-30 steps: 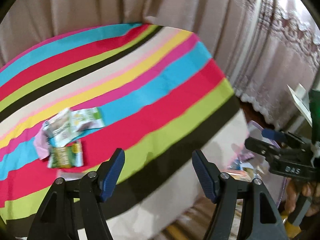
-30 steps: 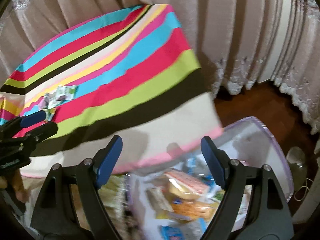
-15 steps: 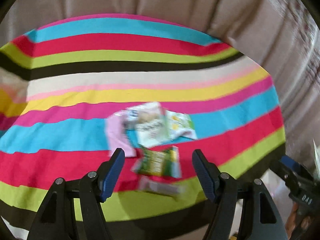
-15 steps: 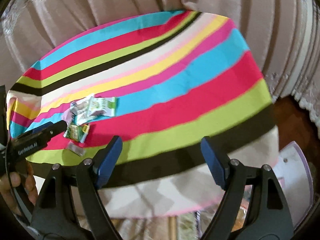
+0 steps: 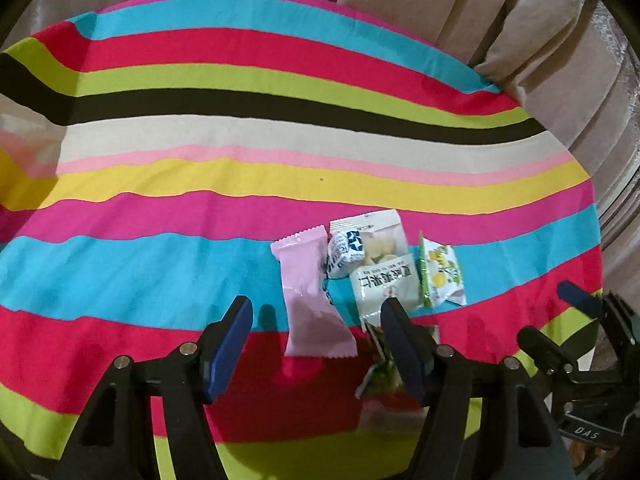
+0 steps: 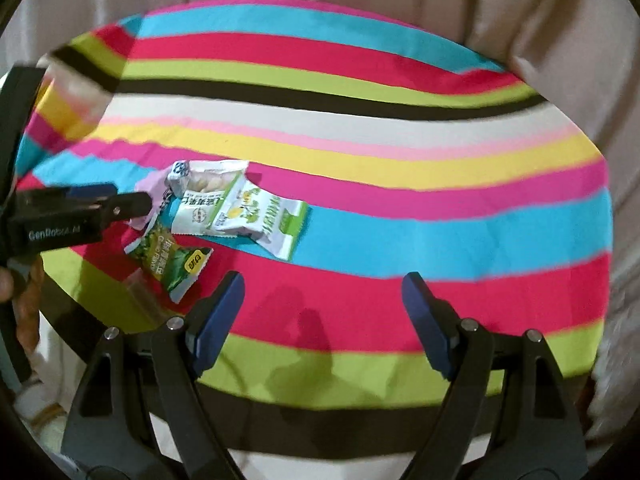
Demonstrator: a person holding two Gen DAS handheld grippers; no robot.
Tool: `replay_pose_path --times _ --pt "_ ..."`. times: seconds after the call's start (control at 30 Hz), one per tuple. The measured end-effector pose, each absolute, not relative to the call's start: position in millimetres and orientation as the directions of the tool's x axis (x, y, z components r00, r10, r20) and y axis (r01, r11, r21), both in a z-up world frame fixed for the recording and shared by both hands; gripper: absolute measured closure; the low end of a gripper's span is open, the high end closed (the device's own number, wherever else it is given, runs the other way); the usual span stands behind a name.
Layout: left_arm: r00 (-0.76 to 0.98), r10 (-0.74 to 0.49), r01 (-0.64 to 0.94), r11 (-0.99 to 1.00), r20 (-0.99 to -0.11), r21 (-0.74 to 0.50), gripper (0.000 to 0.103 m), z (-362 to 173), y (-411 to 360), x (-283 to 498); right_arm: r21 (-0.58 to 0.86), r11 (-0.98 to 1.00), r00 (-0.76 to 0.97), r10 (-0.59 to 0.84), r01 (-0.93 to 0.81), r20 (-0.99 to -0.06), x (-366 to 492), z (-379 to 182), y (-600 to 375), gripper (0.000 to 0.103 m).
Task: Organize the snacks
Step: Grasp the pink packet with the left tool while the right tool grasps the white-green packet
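Left tool [image 5: 316, 332] jaws part open, just been narrowing slightly, gripping nothing; flat pale-pink wrapper packet [image 5: 310, 296] lies between its blue pads, untouched. Right tool [image 6: 320, 312] jaws wide, empty, over bare striped cloth-covered surface [image 6: 400, 216]. Dark-green foil snack packet [image 6: 172, 262] nearest, then white rice-cracker packet [image 6: 202, 204] overlapping lemon-print white-green packet [image 6: 264, 216]. Beige curtain [image 5: 440, 4] behind

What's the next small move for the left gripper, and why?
Probably ease the left gripper down onto the pink packet and close. Its jaws stand open with nothing held, the packet lies flat between them, at the near edge of the snack pile.
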State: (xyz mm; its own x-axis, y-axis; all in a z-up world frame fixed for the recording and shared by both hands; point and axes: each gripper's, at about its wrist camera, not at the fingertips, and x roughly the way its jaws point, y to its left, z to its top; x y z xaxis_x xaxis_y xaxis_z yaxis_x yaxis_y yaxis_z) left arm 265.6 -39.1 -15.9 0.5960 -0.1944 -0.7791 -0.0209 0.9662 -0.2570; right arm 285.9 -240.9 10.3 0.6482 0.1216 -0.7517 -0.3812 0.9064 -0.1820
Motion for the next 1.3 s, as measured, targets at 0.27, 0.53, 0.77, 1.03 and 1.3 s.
replay_pose_path --times 0.27,0.53,0.77,1.03,1.3 --pt "0.581 -0.130 -0.018 0.985 -0.804 -0.173 0.058 -29 -45 284 -0.295 0.765 0.617 0.165 -0.572 -0.769 317 -6 -212 0.020" --pt "0.611 -0.104 -0.014 0.990 -0.785 -0.143 0.076 -30 -37 288 -0.286 0.669 0.543 0.209 -0.686 -0.813 349 -22 -194 0.020" --pt "0.625 -0.097 -0.032 0.988 -0.774 -0.149 0.078 -31 -25 285 -0.183 0.723 0.488 0.237 -0.666 -0.840 378 -31 -196 0.034" --pt "0.631 -0.097 -0.056 0.984 -0.770 -0.170 0.081 -30 -14 278 -0.045 0.845 0.487 0.263 -0.533 -0.833 379 -37 -217 0.061" --pt "0.633 -0.097 -0.068 0.981 -0.768 -0.180 0.082 -32 -14 280 -0.058 0.939 0.554 0.151 -0.340 -0.819 351 -40 -240 0.063"
